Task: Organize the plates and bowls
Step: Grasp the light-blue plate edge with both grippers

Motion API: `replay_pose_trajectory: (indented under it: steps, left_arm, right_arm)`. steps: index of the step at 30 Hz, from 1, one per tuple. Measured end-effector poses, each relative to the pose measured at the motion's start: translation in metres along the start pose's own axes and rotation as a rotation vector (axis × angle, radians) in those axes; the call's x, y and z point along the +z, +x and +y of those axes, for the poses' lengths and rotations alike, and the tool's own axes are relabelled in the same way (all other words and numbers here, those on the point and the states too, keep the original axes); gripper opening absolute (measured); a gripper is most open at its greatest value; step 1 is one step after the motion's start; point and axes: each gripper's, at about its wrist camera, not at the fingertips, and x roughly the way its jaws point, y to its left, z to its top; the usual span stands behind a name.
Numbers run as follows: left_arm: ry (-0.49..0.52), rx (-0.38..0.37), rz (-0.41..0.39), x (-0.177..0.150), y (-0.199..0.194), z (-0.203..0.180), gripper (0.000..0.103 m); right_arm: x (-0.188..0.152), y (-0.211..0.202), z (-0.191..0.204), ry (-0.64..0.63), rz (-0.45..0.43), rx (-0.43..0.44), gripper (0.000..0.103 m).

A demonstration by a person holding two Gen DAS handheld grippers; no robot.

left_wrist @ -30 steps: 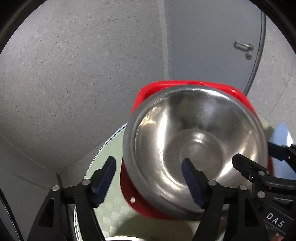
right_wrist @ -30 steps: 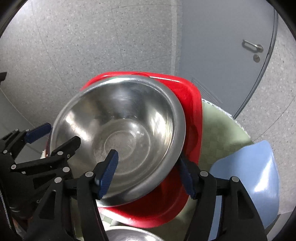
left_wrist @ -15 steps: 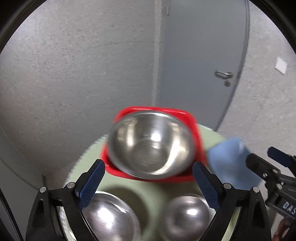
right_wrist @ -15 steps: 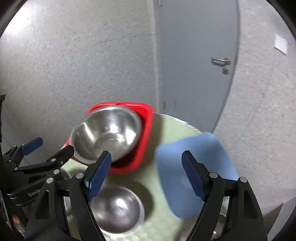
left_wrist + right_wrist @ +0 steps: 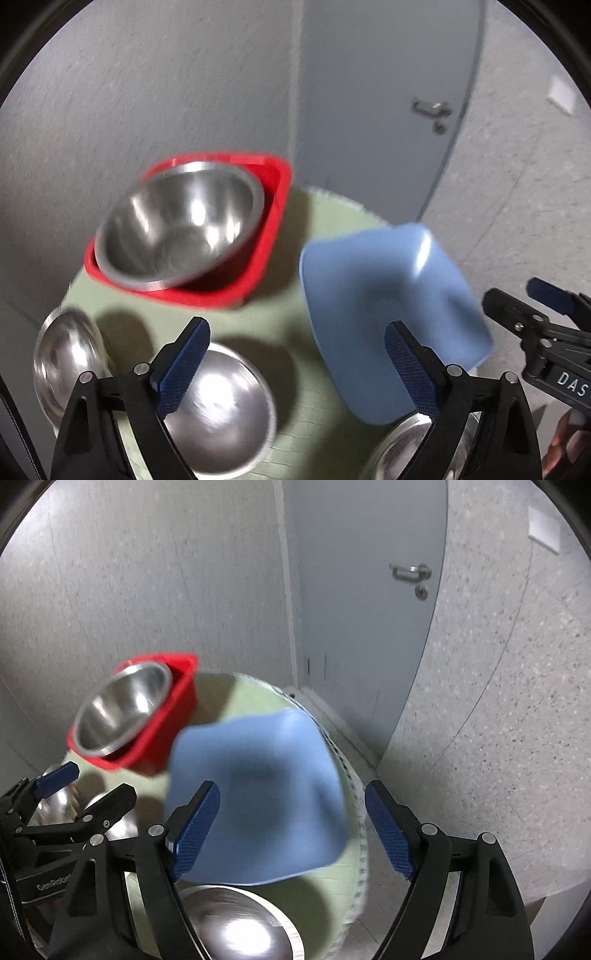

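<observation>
1 steel bowl (image 5: 181, 229) in seemingly red tub (image 5: 271, 206)

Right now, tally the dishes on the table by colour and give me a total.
Steel bowls: 4
Red dish: 1
Blue dish: 1
Total: 6

Four steel bowls (image 5: 181, 229), two square plates (image 5: 391, 306)

A steel bowl (image 5: 123, 710) is nested in a red dish (image 5: 177, 716) on the green mat (image 5: 255, 690). A blue plate (image 5: 258, 797) is framed by the right gripper (image 5: 291, 827), jaws spread. 1 more steel bowl (image 5: 236, 926) is seen below.
</observation>
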Motion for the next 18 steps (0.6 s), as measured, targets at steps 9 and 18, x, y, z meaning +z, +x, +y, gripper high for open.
replay_pose_trajectory:
  steps: [9,18]
  left_arm:
    - [-0.035,0.101,0.142,0.006,0.064,-0.039,0.072]
    - [0.034,0.04,0.21,0.013,0.098,-0.052,0.045]
  right_arm:
    - [-0.018,0.068,-0.036,-0.026,0.15,0.09,0.078]
    - [-0.022,0.086,-0.034,-0.012,0.194,0.164,0.048]
